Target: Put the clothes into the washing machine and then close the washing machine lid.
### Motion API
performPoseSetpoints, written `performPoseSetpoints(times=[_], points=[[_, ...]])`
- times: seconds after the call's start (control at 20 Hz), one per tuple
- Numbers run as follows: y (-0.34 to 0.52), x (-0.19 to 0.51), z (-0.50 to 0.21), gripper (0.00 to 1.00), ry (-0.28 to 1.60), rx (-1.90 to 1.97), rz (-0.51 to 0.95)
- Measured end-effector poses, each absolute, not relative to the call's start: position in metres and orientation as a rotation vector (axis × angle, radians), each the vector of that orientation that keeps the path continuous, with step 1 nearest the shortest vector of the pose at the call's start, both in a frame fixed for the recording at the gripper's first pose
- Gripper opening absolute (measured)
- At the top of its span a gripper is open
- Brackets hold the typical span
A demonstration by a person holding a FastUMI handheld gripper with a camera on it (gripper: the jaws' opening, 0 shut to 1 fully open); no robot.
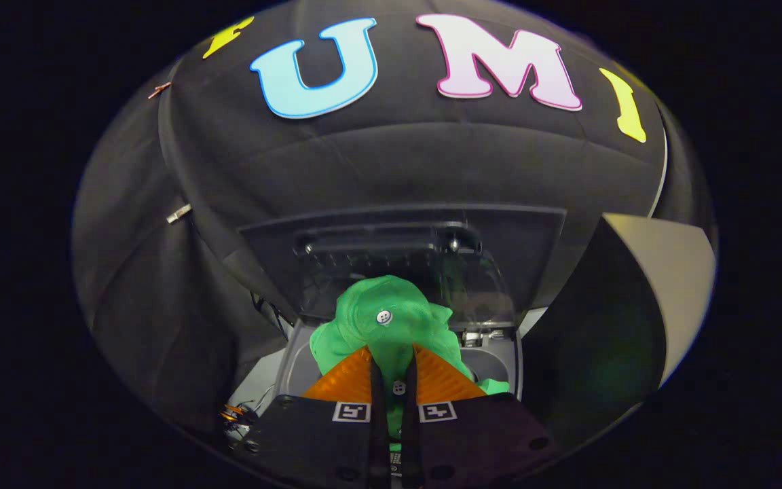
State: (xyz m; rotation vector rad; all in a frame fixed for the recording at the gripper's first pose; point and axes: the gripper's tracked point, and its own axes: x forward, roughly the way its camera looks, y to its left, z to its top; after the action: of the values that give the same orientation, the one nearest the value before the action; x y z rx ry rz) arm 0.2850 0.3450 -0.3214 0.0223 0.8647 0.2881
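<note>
1. Nearest the lens, the tool (pixel 392 380) has its two fingers drawn close together, both pressing on a fold of soft green cloth (pixel 381 326) that fills the narrow gap between them.
2. Left of the tool, a small tangle of wires (pixel 236 414) lies by the washer's pale rim (pixel 289 370).
3. Ahead of the fingers the cloth bunches into a rounded, crumpled mound with a small pale button (pixel 383 316) on top and a second button (pixel 398 388) lower down between the fingers; it hangs over the washer's open top.
4. Beyond the cloth, the lid (pixel 398 265) stands raised, a dark, glossy, see-through panel with a plastic frame.
5. Right of the washer stands a flat beige panel (pixel 662 285) with straight edges and a matt face.
</note>
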Motion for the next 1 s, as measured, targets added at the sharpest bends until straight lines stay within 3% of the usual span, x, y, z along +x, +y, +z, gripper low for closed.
performPoseSetpoints(times=[0.55,0.75,1.0], points=[[0.334,0.269,-0.415,0.13,0.96,-0.047,0.229],[0.326,0.269,-0.415,1.0,0.958,-0.07,0.172],[0.323,0.273,-0.399,0.99,0.933,-0.076,0.162]])
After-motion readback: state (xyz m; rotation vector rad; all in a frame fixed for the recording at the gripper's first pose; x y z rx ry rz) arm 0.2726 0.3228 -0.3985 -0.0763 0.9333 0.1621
